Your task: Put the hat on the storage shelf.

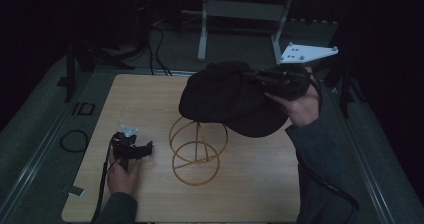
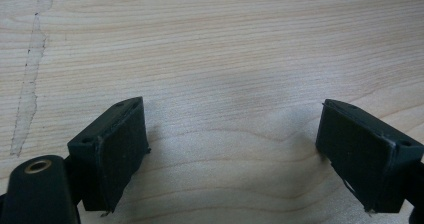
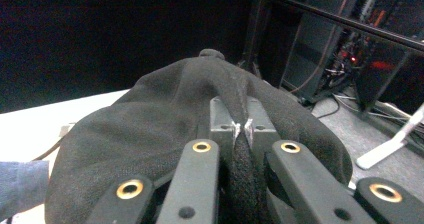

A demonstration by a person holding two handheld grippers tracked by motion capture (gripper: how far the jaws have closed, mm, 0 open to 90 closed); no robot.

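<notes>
A black cap (image 1: 225,96) hangs in the air above a gold wire stand (image 1: 197,151) that sits on the wooden table (image 1: 145,99). My right gripper (image 1: 250,76) is shut on the cap's fabric and holds it up from the right side. In the right gripper view the two jaws pinch a fold of the black cap (image 3: 165,114) at my right gripper (image 3: 242,129). Near the table's left front my left gripper (image 1: 147,148) rests low with its jaws wide apart. Between the pads of my left gripper (image 2: 232,154) lies bare wood.
A white metal frame (image 1: 240,14) stands on the floor beyond the table. Cables (image 1: 75,140) lie on the floor at the left. A person's sleeve (image 1: 320,154) rises at the table's right front.
</notes>
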